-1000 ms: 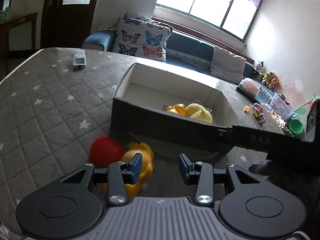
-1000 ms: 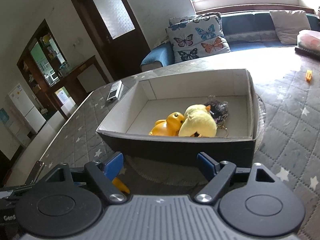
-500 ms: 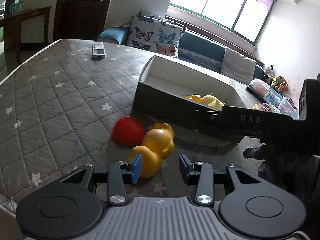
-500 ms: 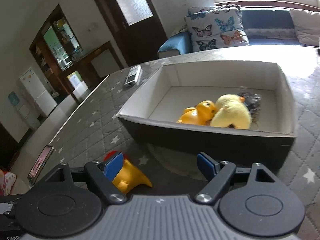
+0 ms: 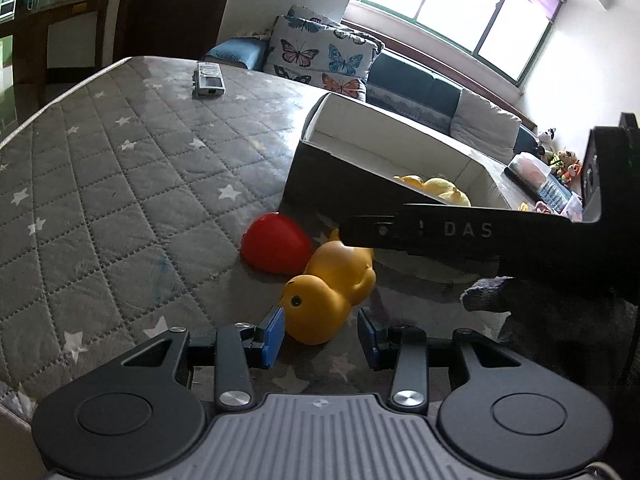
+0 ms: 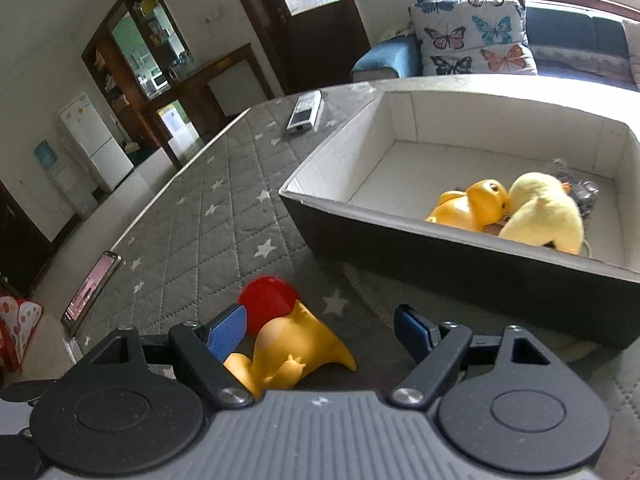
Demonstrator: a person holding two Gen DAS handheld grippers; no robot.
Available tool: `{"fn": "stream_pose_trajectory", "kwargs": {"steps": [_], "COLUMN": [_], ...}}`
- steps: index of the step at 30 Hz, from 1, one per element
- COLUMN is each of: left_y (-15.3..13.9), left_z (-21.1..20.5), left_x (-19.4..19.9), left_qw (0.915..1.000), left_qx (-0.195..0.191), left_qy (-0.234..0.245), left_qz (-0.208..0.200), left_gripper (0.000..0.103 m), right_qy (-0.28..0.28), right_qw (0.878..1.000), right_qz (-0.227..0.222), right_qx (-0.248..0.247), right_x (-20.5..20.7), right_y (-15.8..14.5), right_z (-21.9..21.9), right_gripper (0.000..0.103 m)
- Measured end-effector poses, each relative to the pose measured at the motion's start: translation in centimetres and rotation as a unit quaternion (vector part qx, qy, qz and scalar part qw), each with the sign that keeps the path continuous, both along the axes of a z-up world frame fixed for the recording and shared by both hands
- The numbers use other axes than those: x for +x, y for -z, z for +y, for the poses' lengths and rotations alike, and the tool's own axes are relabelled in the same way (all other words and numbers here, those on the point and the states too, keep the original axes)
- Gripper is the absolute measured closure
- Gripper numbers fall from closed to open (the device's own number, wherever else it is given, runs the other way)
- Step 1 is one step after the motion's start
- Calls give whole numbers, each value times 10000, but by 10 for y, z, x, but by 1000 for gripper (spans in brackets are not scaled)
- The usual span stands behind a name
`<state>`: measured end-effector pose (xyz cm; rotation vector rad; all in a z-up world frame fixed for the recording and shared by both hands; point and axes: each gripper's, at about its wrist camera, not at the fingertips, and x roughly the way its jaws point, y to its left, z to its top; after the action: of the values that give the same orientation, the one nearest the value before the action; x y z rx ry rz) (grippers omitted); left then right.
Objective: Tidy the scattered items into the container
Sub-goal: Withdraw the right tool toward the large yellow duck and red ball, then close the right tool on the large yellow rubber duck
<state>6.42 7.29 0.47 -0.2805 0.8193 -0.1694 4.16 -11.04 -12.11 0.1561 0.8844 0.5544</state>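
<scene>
A yellow rubber duck lies on its side on the grey quilted table, touching a red ball, in front of the black box with white inside. My left gripper is open, its blue pads on either side of the duck's head, not touching. My right gripper is open above the duck and the ball; its body crosses the left wrist view. The box holds a second yellow duck, a pale yellow plush and a dark item.
A remote control lies far back on the table; it also shows in the right wrist view. A phone lies near the table's left edge. A sofa with butterfly cushions stands behind the table.
Both grippers pulled back toward the table's near edge. The duck and ball now show fuller in both views, with the duck's head between my left pads.
</scene>
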Motion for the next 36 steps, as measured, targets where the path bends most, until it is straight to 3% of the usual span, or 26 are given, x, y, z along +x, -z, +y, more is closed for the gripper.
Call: {"fn": "stream_pose_trajectory", "kwargs": {"steps": [15, 28, 36], "left_y": [18, 21, 22], "left_z": [5, -1, -6], "left_x": [11, 10, 7], "left_qw": [9997, 9999, 9999], "left_qx": [-130, 1, 39], "left_qy": [37, 111, 141], "left_qz": [219, 111, 23], "left_gripper": [61, 57, 57], "right_qy": [-385, -593, -510], "right_qw": [9982, 9969, 9975], "right_qz": [126, 156, 112], "right_qx": [-448, -489, -466], "right_x": [10, 8, 6], "right_y": [20, 24, 23], "right_z": [28, 31, 28], "right_gripper": [20, 42, 43]}}
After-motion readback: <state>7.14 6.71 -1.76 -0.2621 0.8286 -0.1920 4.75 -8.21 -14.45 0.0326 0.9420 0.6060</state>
